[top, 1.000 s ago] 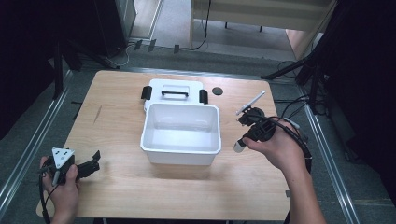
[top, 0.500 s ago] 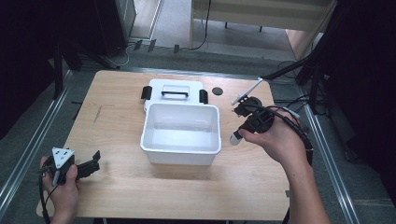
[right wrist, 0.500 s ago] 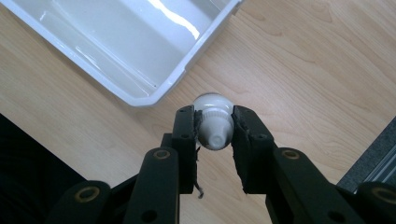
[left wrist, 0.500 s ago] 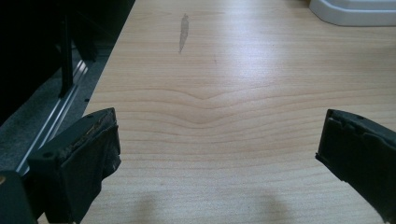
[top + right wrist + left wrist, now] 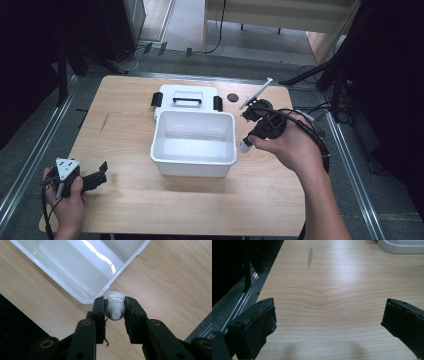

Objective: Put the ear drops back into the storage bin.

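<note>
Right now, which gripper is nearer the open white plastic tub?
Right. The right gripper holds a small white bulb just beside the open white plastic tub. The left gripper sits open, well off toward the table's near-left corner.

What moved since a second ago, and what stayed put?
The right gripper, shut on a small white bulb, moved away from the person along the right side of the white bin. It holds the bulb just outside the bin's rim. The left gripper stayed open at the table's near left corner; bin and lid didn't move.
</note>
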Demonstrator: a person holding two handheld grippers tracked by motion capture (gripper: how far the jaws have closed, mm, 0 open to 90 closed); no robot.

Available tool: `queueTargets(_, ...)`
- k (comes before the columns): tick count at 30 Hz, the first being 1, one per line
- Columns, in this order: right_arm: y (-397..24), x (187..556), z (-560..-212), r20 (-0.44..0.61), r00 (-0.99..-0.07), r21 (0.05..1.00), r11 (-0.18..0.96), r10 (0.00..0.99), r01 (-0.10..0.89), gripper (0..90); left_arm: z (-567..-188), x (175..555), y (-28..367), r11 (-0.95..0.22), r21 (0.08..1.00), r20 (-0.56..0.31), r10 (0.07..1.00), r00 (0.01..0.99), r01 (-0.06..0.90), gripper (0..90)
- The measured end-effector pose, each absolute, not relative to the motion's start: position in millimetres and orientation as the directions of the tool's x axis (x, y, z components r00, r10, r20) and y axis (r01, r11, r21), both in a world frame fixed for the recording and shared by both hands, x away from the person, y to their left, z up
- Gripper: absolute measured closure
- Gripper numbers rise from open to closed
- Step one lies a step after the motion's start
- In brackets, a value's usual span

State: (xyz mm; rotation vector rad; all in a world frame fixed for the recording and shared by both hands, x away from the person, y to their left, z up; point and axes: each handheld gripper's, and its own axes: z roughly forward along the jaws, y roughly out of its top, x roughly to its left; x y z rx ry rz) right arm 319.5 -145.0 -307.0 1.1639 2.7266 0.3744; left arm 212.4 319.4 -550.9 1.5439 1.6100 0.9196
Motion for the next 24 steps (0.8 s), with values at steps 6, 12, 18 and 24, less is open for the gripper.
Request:
queueTargets(6, -140, 318, -304, -0.044, -0.691, 0.286, 0.672, 0.722, 0.683, 72.4, -551, 212, 320, 0.031, 0.870, -0.019, 0.999, -0.030, 0.492, 0.0)
queueTargets(12, -134, 317, -301, -0.048, -0.702, 0.286, 0.683, 0.711, 0.672, 72.5, -551, 213, 319, 0.024, 0.870, -0.012, 1.000, -0.027, 0.492, 0.0)
queueTargets(18, -126, 316, -301, -0.047, -0.715, 0.286, 0.695, 0.698, 0.660, 72.4, -551, 213, 319, 0.029, 0.871, -0.018, 0.999, -0.028, 0.491, 0.0)
queueTargets(24, -119, 316, -302, -0.044, -0.728, 0.285, 0.707, 0.684, 0.647, 72.4, -551, 212, 319, 0.030, 0.871, -0.019, 0.999, -0.029, 0.490, 0.0)
